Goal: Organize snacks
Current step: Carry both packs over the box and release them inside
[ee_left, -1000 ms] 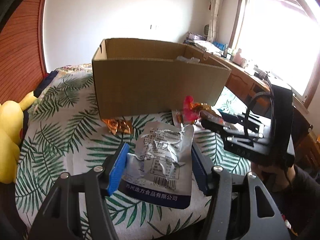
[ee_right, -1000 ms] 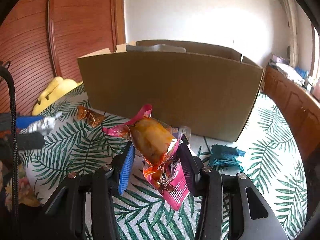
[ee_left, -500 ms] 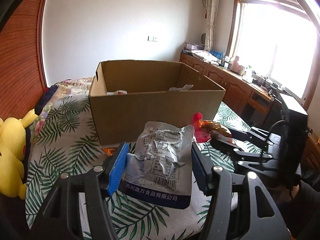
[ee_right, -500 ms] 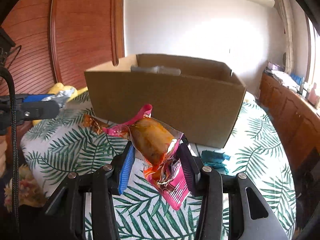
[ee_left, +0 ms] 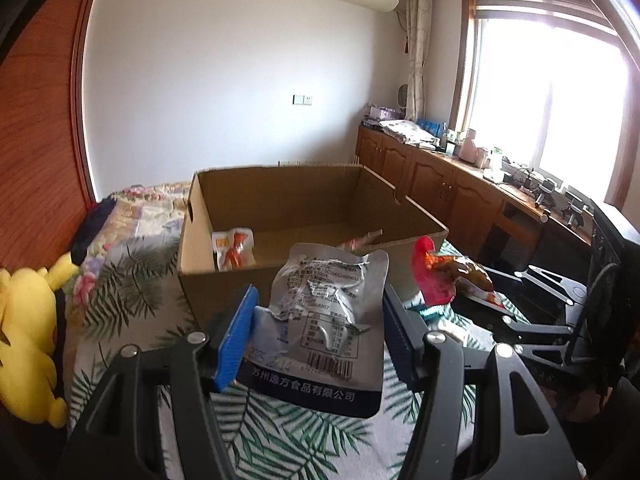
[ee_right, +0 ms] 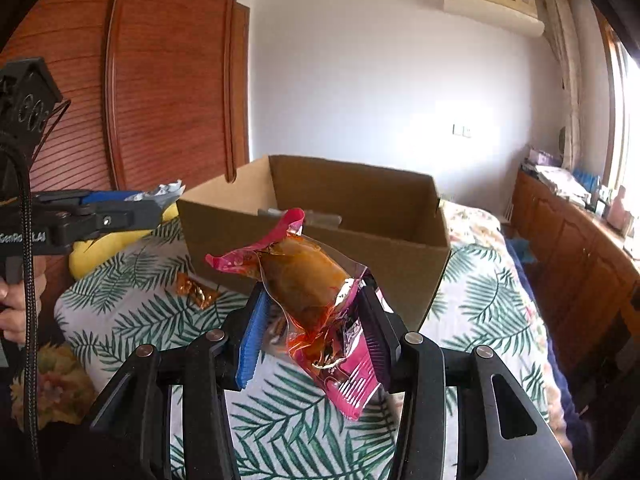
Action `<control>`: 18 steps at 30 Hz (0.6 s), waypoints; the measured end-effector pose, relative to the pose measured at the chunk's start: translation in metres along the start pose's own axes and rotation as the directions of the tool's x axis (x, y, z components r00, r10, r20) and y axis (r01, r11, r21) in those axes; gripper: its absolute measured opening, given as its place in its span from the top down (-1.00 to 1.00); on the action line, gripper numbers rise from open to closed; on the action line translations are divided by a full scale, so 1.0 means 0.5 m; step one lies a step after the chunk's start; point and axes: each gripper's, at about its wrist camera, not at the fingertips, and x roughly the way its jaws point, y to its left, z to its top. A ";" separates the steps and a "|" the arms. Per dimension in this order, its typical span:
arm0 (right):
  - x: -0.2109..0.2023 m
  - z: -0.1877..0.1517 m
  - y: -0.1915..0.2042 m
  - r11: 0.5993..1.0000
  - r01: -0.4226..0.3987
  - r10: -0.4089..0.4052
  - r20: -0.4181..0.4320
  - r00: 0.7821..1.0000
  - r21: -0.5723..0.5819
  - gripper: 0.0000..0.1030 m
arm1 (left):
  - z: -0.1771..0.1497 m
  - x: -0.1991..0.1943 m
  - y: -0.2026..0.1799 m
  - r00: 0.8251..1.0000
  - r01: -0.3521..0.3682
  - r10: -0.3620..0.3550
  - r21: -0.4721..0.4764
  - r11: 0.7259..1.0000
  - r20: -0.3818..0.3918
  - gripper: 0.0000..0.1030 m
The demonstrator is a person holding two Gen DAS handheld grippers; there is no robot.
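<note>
Both hand-held grippers have risen over the last second: the cardboard box (ee_left: 304, 236), seen side-on before, now shows its open interior from the left wrist view, so the load is clearing the near wall. Left hand-held gripper (ee_left: 316, 332) pinches a silver foil snack pouch (ee_left: 324, 320) between blue and dark pads, held above the bed just short of the box's near edge. Right hand-held gripper (ee_right: 316, 328) clamps a pink-and-orange snack packet (ee_right: 312, 300), also airborne in front of the box (ee_right: 320, 232). Inside the box a small orange-printed packet (ee_left: 234, 248) leans against the left wall; another wrapper pokes up at the near right rim, type unclear from this angle. An amber-wrapped sweet (ee_right: 196, 290) lies on the palm-leaf bedspread (ee_right: 140, 312) beside the box, not yet collected. Judgement: pick-up is done for both packets, carry-over is under way; next comes moving forward over the rim and releasing. A yellow plush toy (ee_left: 28, 344) sits at the bed's left edge.
</note>
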 end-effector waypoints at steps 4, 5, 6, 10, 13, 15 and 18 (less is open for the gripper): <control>-0.004 0.022 -0.002 0.999 0.017 -0.017 0.009 1.000 -0.026 0.11 | 0.025 0.011 -0.002 1.000 -0.026 0.026 0.019 0.999 0.015 -0.16; -0.007 0.028 -0.004 0.999 0.019 -0.018 0.012 1.000 -0.027 0.11 | 0.032 0.016 -0.001 0.999 -0.028 0.028 0.021 0.999 0.017 -0.16; -0.008 0.032 -0.007 0.999 0.019 -0.019 0.014 1.000 -0.027 0.11 | 0.036 0.019 -0.001 0.999 -0.029 0.028 0.020 0.999 0.017 -0.16; -0.011 0.050 -0.013 0.998 0.035 -0.035 0.006 0.999 -0.061 0.11 | 0.055 0.039 0.005 0.999 -0.035 0.035 0.007 0.999 0.009 -0.16; -0.014 0.061 -0.021 0.997 0.044 -0.044 0.002 0.999 -0.069 0.11 | 0.068 0.056 0.010 0.999 -0.038 0.038 -0.005 0.999 0.003 -0.17; -0.017 0.068 -0.028 0.996 0.051 -0.051 0.007 0.999 -0.070 0.11 | 0.078 0.072 0.016 0.999 -0.041 0.041 -0.016 0.999 -0.003 -0.17; -0.014 0.075 -0.033 0.995 0.059 -0.059 0.005 0.998 -0.080 0.11 | 0.086 0.091 0.023 0.999 -0.053 0.052 -0.015 0.998 -0.016 -0.17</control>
